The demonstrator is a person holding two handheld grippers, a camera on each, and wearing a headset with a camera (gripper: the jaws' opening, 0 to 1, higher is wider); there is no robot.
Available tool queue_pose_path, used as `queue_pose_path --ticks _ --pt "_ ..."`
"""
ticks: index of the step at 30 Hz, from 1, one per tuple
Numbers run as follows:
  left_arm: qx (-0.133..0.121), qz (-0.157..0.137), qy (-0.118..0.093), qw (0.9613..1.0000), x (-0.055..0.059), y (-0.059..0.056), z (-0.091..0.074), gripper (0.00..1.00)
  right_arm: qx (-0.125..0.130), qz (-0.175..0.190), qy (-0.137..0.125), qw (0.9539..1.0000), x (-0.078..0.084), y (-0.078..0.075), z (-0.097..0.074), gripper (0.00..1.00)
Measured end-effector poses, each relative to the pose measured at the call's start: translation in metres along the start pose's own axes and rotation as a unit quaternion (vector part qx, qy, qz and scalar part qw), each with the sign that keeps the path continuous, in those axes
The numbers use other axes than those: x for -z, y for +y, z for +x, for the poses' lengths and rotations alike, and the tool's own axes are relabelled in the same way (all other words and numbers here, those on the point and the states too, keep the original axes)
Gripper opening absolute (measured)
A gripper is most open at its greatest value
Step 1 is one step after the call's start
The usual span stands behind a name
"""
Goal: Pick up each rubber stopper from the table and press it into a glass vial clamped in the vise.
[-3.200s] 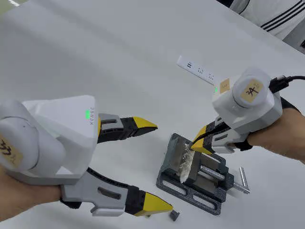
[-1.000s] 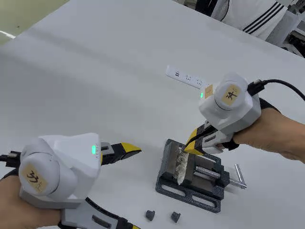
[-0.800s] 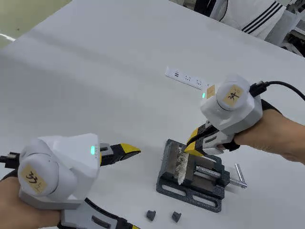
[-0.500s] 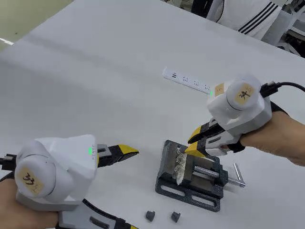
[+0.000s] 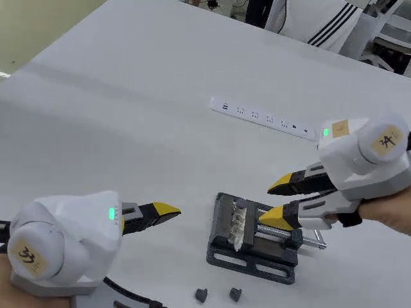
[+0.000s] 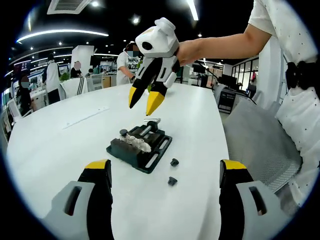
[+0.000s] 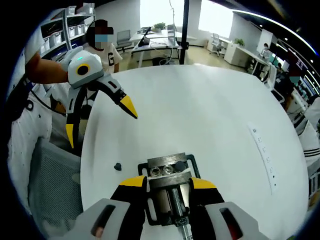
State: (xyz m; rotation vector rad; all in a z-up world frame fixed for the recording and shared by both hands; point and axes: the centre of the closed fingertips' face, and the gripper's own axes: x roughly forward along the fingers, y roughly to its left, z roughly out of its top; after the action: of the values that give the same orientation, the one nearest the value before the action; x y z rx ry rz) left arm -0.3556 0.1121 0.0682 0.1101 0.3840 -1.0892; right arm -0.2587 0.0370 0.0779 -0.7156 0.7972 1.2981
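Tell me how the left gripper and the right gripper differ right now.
The left gripper has its jaws spread wide; the right gripper has a narrower gap. The left gripper is off to the side of the vise; the right gripper hovers above the vise's screw end. Both are open, empty and yellow-tipped.

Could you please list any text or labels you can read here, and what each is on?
"33": tan sticker on the rear cap of the white left gripper.
Handwritten mark, unreadable: tan square sticker on the white right gripper.
White power strip: markings too small to read.
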Motion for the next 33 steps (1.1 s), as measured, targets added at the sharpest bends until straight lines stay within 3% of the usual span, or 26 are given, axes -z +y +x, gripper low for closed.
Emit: queue_pose_path --ticks 9,19,26,33 --pt "0.001 0.011 0.024 0.9997 0.006 0.0 -0.004 0.85 0.011 0.035 -0.039 0.9986 0.018 0.024 -0.02 0.4" --pt "0.011 0.04 0.064 0.9971 0.015 -0.002 -0.003 0.76 0.013 0.074 -0.095 0.9926 0.042 0.052 -0.033 0.53" --pt "0.03 0.065 0.111 0.9913 0.03 -0.004 0.005 0.65 0.016 0.097 -0.109 0.9891 0.07 0.066 -0.038 0.6" --pt "0.048 0.106 0.16 0.9802 0.045 -0.004 0.016 0.51 0.017 0.107 -0.124 0.9863 0.088 0.073 -0.044 0.65"
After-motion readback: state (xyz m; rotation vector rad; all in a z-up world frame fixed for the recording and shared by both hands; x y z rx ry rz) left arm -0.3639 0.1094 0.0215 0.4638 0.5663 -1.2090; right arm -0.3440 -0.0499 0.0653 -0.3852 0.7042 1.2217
